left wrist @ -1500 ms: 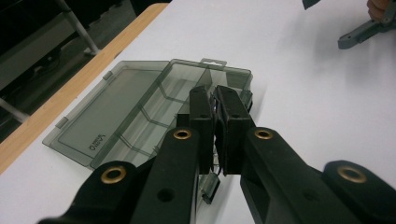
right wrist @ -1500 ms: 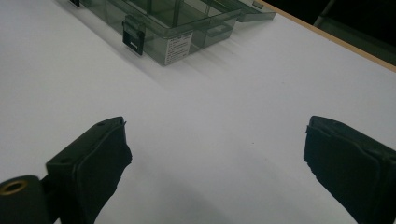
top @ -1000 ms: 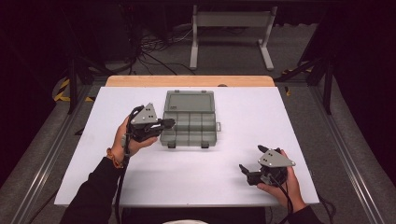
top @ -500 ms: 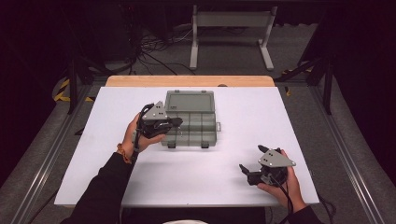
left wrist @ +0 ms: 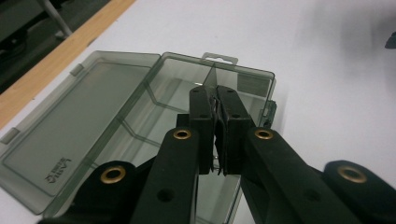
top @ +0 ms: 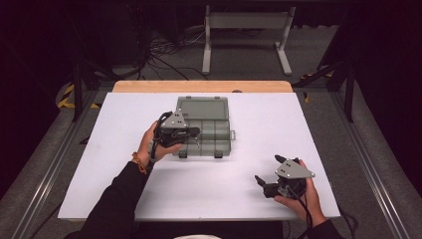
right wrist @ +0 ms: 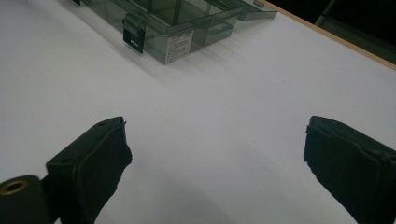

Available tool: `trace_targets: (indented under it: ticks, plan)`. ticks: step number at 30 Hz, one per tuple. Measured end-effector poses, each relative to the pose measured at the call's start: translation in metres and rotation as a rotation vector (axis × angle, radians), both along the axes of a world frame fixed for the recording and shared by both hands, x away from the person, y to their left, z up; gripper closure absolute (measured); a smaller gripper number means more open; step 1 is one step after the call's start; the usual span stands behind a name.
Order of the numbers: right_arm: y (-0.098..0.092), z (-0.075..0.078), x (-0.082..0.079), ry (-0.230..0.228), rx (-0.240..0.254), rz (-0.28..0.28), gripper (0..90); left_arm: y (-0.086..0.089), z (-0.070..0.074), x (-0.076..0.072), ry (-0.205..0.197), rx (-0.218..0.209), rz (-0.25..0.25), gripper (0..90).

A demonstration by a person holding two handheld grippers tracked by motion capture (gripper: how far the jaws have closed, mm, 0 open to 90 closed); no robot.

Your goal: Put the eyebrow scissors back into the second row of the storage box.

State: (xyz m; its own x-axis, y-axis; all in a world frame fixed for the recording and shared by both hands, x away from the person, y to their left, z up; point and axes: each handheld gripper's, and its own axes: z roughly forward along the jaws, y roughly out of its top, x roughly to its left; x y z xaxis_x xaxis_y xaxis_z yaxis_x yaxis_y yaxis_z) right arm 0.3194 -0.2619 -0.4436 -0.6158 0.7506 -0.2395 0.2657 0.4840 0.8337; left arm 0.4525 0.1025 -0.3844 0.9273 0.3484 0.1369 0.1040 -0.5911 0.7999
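— Jaws of the left gripper (left wrist: 215,135) stand pressed together over the open organizer box (top: 203,127), and a thin clear divider plate (left wrist: 212,80) rises between their tips. Is the plate really gripped?

— It seems clamped between the pads, but the lower part of the plate is hidden behind the black jaws, so its bottom edge cannot be seen. In the high view the left gripper (top: 175,130) covers the left side of the box, and the plate is too small to make out there.

— Where does the box lie?

— It lies in the middle of the white table (top: 124,119), toward the far edge, with the lid (left wrist: 79,116) folded flat. Its compartments look empty, though the near corner is cut off by the gripper.

— And the right gripper (right wrist: 215,154)?

— Its jaws are wide apart with nothing but bare table between them. It rests low near the front right corner, well apart from the box, and the person's hand (top: 303,196) covers its back part.
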Motion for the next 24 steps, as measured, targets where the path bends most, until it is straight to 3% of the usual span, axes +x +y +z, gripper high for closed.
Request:
trace_targets:
  ticks: [10,24]
  plan:
    - [0.0,0.0,0.0,0.001,0.001,0.002,7.2,-0.02,-0.013,0.009,0.031,0.051,-0.027,86.3]
    - [0.0,0.0,0.0,0.0,0.0,0.004,7.2,-0.032,-0.017,0.013,0.041,0.056,-0.03,85.8]
